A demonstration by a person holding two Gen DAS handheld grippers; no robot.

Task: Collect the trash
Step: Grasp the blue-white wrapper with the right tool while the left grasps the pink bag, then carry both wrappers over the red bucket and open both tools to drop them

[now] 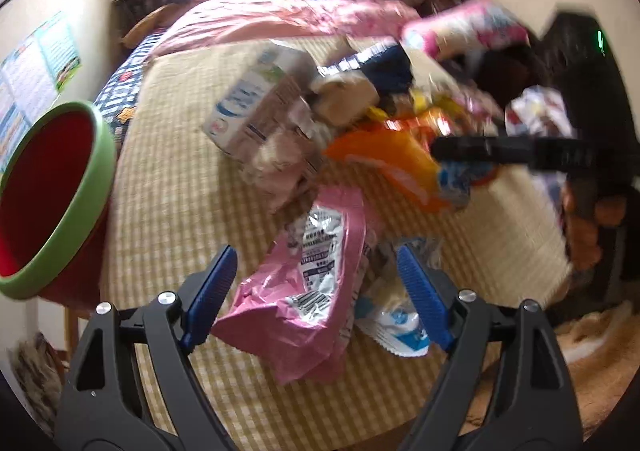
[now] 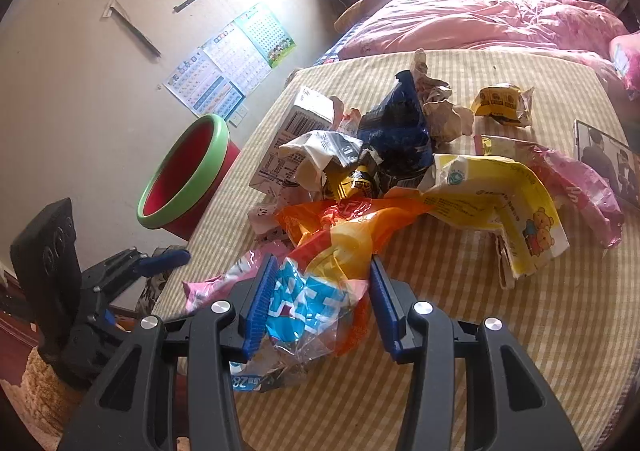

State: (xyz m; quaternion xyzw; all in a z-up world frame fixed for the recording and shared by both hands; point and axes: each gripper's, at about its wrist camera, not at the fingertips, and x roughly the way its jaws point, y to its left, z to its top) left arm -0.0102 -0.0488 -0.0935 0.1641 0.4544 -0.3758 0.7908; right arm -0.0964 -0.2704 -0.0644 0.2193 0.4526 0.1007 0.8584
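Observation:
A heap of wrappers lies on the table (image 2: 460,331) with its yellow checked cloth. My right gripper (image 2: 323,261) is shut on an orange and blue snack bag (image 2: 320,291), whose orange end stretches back into the heap; in the left wrist view this gripper (image 1: 500,151) shows as a black bar over the bag (image 1: 400,163). My left gripper (image 1: 316,251) stands open over a crumpled pink wrapper (image 1: 304,291), which lies loose between its fingers. A red bin with a green rim (image 1: 86,187) (image 2: 222,131) stands off the table's left edge.
In the heap are a milk carton (image 1: 248,107), a dark blue bag (image 2: 400,131), a yellow bear-print bag (image 2: 492,195) and crumpled paper (image 2: 444,115). A photo frame (image 2: 604,159) lies at the right. A bed with a pink quilt (image 2: 460,19) stands behind.

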